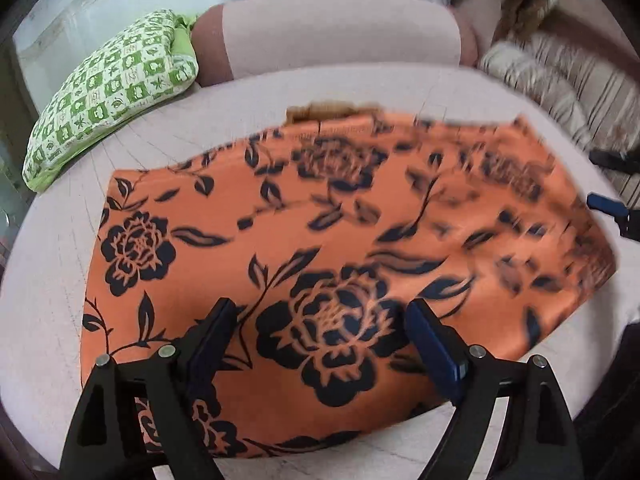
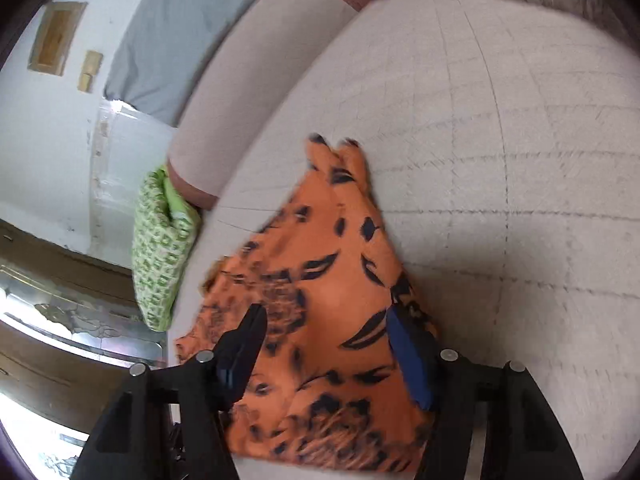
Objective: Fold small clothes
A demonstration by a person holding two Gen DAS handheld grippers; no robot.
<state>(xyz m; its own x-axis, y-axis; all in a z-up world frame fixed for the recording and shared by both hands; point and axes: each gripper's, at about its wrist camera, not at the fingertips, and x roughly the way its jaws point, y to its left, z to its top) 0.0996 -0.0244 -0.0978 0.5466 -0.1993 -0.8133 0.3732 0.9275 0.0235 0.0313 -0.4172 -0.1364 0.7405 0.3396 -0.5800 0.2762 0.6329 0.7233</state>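
**Orange garment flat on quilted bed, both grippers over it**

Left wrist: orange cloth with black flower print (image 1: 320,232) lies spread on pale pink quilted bedspread (image 1: 48,280). Left gripper (image 1: 320,320) spread wide above its near edge, nothing gripped. Green-and-white checked pillow (image 1: 108,92) far left; striped bedding (image 1: 560,88) far right.

Right wrist: right gripper (image 2: 324,332) parted over cloth (image 2: 336,288), pads clear. Bare bedspread (image 2: 520,160) right; white wall (image 2: 40,140) left.

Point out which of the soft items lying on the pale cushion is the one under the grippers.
The orange cloth with black flowers, spread flat beneath the open left gripper. The green-checked pillow lies off at the cushion's far left, and the striped pillow at far right.
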